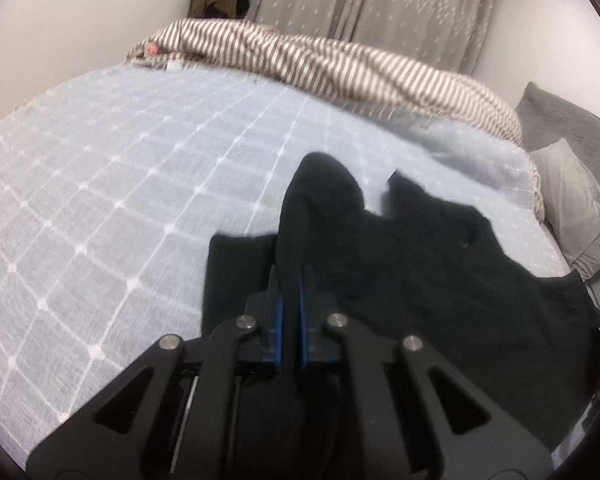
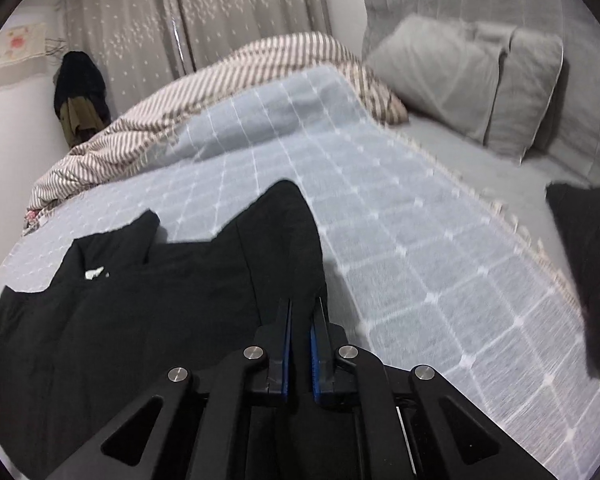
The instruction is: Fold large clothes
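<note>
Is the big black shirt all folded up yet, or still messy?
Still messy. The black garment lies rumpled on the pale blue checked blanket, with both grippers, left and right, pinching raised parts.

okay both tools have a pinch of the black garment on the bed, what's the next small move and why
Probably draw both tools forward together and lay the held fold flat. The left tool and right tool each look shut on the black garment, which rises in a peak ahead of each and sits rumpled on the blue checked blanket. Moving evenly should keep the fold straight.
</note>
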Tool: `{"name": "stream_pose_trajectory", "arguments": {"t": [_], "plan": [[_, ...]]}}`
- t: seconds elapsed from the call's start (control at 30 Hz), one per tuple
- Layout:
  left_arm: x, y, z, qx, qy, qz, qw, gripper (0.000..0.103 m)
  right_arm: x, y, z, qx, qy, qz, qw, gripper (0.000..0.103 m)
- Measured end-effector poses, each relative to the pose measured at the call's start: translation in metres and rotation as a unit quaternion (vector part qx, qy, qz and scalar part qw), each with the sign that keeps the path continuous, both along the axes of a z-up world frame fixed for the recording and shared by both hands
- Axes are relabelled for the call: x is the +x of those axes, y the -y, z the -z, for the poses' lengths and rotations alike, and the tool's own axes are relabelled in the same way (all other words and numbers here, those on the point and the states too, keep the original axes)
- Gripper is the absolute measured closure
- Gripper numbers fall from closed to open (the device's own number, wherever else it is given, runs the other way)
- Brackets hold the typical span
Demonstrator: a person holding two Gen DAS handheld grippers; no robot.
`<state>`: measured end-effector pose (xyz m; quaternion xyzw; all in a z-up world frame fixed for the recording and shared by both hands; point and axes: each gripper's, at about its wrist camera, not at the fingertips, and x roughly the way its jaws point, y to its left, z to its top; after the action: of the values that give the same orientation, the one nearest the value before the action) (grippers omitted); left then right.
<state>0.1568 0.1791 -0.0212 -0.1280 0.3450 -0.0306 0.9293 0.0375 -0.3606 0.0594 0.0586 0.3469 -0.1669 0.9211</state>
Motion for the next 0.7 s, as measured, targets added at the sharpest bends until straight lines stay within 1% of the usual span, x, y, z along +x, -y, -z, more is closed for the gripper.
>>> {"name": "stream_pose_trajectory", "arguments": {"t": [0.07,0.17,0.27,0.33,0.37,0.47,0.53,0.6,0.63,0.67,0.7], "plan": [[-0.001,0.004,-0.008,0.011,0.019,0.004,0.9998,0.097,0.003,-0.003,-0.004,-0.015,0.009,0.004,1.0,0.096],[0.004,0.007,-0.024,0.012,0.045,0.004,0.9989,0.097,0.011,0.002,-0.011,-0.006,0.021,0.015,1.0,0.097],[0.017,0.006,-0.045,-0.011,0.069,0.002,0.9975,0.097,0.02,0.009,-0.022,-0.001,0.046,0.024,0.999,0.097],[0.026,0.005,-0.056,-0.02,0.084,0.001,0.9962,0.097,0.029,0.008,-0.031,-0.01,0.06,0.025,0.998,0.097],[0.032,0.006,-0.063,-0.021,0.092,-0.001,0.9955,0.097,0.035,0.007,-0.034,-0.016,0.065,0.024,0.998,0.097],[0.049,0.007,-0.069,-0.021,0.102,-0.011,0.9945,0.097,0.059,0.007,-0.043,-0.026,0.076,0.019,0.997,0.097],[0.065,0.003,-0.062,-0.02,0.092,-0.022,0.9953,0.097,0.076,0.008,-0.044,-0.031,0.077,0.018,0.996,0.097],[0.086,0.0,-0.044,-0.012,0.064,-0.035,0.9973,0.097,0.099,0.01,-0.035,-0.039,0.061,0.014,0.997,0.097],[0.094,-0.001,-0.032,-0.008,0.048,-0.039,0.9981,0.096,0.107,0.011,-0.029,-0.04,0.049,0.013,0.998,0.096],[0.107,-0.001,-0.013,0.001,0.015,-0.043,0.999,0.096,0.118,0.013,-0.018,-0.042,0.029,0.012,0.999,0.096],[0.113,-0.001,0.002,0.011,-0.009,-0.047,0.9988,0.095,0.127,0.015,-0.007,-0.046,0.009,0.011,0.999,0.095]]}}
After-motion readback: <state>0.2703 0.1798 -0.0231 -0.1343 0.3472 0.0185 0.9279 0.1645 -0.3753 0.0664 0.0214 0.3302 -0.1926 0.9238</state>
